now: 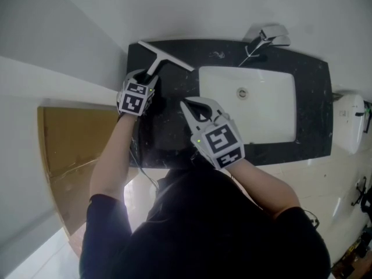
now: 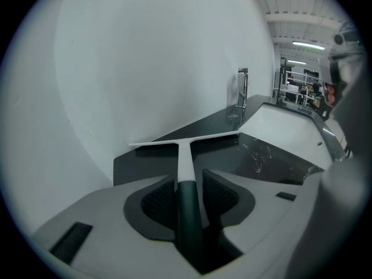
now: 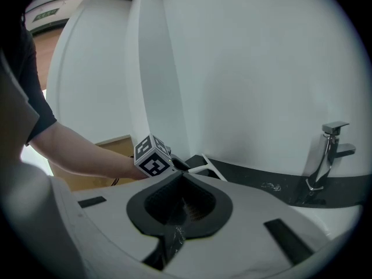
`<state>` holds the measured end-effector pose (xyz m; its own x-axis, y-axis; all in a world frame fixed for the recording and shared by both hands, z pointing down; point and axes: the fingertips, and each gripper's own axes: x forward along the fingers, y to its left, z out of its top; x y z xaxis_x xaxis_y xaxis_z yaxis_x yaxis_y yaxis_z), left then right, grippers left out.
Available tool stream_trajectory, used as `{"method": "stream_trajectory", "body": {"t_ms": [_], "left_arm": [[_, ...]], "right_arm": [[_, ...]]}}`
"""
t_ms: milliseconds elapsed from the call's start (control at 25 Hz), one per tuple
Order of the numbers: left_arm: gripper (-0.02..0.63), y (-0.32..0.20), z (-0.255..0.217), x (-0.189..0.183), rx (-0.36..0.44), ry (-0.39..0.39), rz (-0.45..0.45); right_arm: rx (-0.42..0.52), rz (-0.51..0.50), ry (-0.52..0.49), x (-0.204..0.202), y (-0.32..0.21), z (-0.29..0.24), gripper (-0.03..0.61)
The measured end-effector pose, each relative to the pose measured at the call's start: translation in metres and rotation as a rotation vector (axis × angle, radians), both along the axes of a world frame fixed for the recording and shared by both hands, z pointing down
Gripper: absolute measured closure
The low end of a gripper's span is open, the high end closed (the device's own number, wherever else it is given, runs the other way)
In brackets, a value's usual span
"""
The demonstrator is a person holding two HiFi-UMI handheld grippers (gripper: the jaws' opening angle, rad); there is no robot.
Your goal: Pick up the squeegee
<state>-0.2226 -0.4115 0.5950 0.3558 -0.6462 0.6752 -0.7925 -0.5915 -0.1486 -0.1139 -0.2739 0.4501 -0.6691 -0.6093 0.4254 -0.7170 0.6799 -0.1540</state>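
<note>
The squeegee lies on the black countertop at its far left corner, with the white blade along the wall and the handle pointing back toward me. My left gripper sits low over it. In the left gripper view the dark handle runs between the two ribbed pads with a thin gap on each side, and the white neck and blade lie beyond the left gripper. My right gripper hovers over the counter's middle, tips together and empty.
A white sink is set in the counter's right half, and a chrome tap stands behind it. White wall runs behind the counter and on its left. A brown panel lies lower left, and a white fixture is at the far right.
</note>
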Motion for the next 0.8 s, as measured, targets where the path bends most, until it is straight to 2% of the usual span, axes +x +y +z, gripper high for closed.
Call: {"method": "stream_trajectory", "body": {"t_ms": [80,400,600,800], "left_arm": [[0.503,-0.001,-0.002,-0.001,0.011,-0.011,-0.006],[0.509,0.01,-0.013,0.002,0.027,-0.017,-0.042],[0.511,0.03,-0.039,0.009,0.068,0.001,-0.071],[0.511,0.072,-0.081,0.03,0.124,0.03,-0.089]], "right_arm": [[-0.001,0.002,-0.005,0.001,0.0,0.0,0.569],[0.014,-0.014,-0.014,0.005,0.011,-0.009,0.569],[0.036,-0.035,-0.016,0.01,0.029,-0.02,0.569],[0.081,-0.066,-0.018,0.021,0.061,-0.04,0.569]]}}
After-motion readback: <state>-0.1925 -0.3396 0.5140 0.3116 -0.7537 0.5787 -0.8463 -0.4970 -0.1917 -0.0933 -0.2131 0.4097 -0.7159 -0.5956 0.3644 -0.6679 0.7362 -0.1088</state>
